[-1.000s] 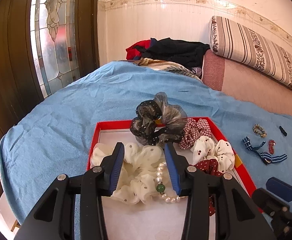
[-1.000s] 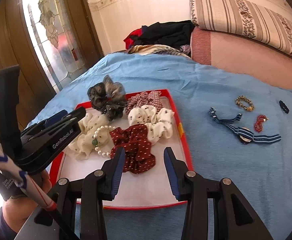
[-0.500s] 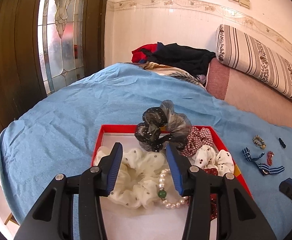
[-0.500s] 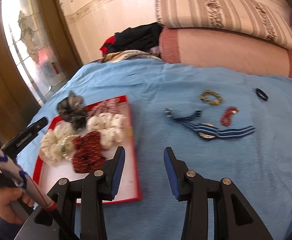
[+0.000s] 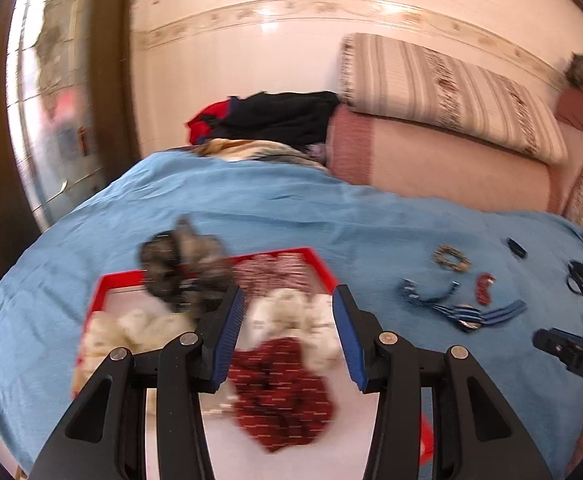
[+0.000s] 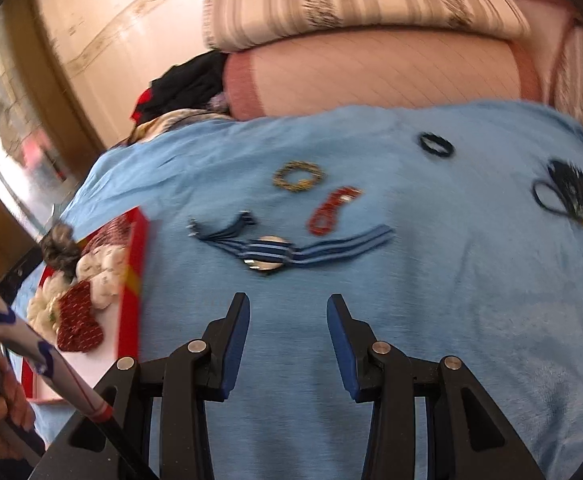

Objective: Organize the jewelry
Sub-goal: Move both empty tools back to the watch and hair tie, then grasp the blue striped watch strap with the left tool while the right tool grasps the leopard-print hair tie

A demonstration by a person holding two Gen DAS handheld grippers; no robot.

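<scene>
1. Blue pads face each other with bare blanket between them: the right gripper [image 6: 287,344] is released and holds nothing, its jaws apart above the blue blanket [image 6: 471,300] on the bed.
2. Just ahead of that gripper lies the striped blue ribbon band [image 6: 267,254], flat on the blanket with a round button-like centre. It looks light and limp; I judge the firm centre the best place to pinch, since the thin tails would likely flop or slide out.
3. Beyond it and slightly right sits the red beaded bracelet [image 6: 329,212], small and probably hard-beaded and a bit slippery. Taking it across the strand, not at an end, seems safest.
4. Further ahead is the gold ring-shaped bracelet [image 6: 298,177]; a pinch on one side of the loop should do.
5. Far right of the gripper lie a small dark hair tie [image 6: 435,145] and a dark tasselled piece [image 6: 567,196], both soft and light.
6. Off to its left stands the red tray [image 6: 133,264], already holding soft scrunchies.
7. The left gripper [image 5: 289,340] hovers over that tray, also released and empty, with the dark red scrunchie [image 5: 281,392] below its jaws. The view is blurred.
</scene>
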